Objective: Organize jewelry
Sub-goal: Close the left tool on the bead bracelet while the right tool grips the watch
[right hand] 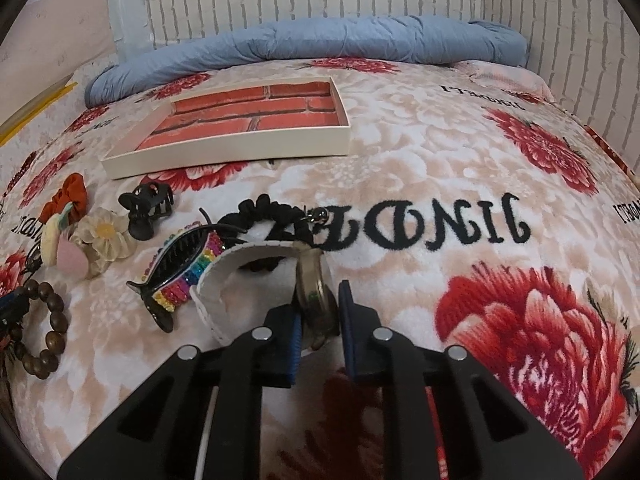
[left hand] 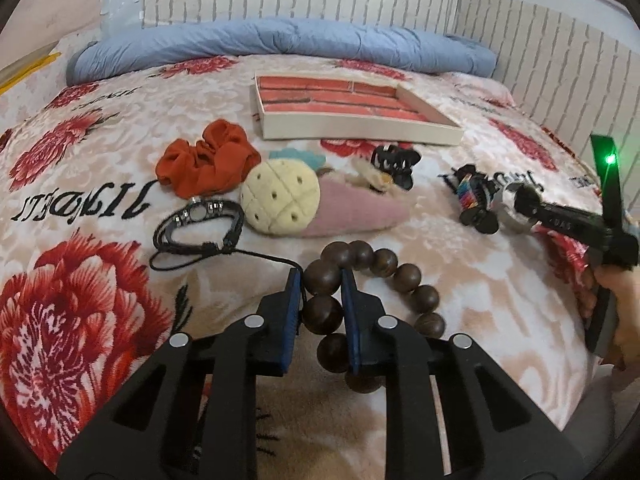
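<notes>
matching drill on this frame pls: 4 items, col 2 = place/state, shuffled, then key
1. wooden bead bracelet
2. white watch
3. brick-lined box
4. orange scrunchie

A. nothing inside, far side of the bedspread near the blue quilt
B. its case between the right gripper's fingers, strap looping left
C. left of the pineapple plush, touched by no gripper
D. beads between the left gripper's fingers

Pairs: 1-D, 2-B, 3-A, 4-C
</notes>
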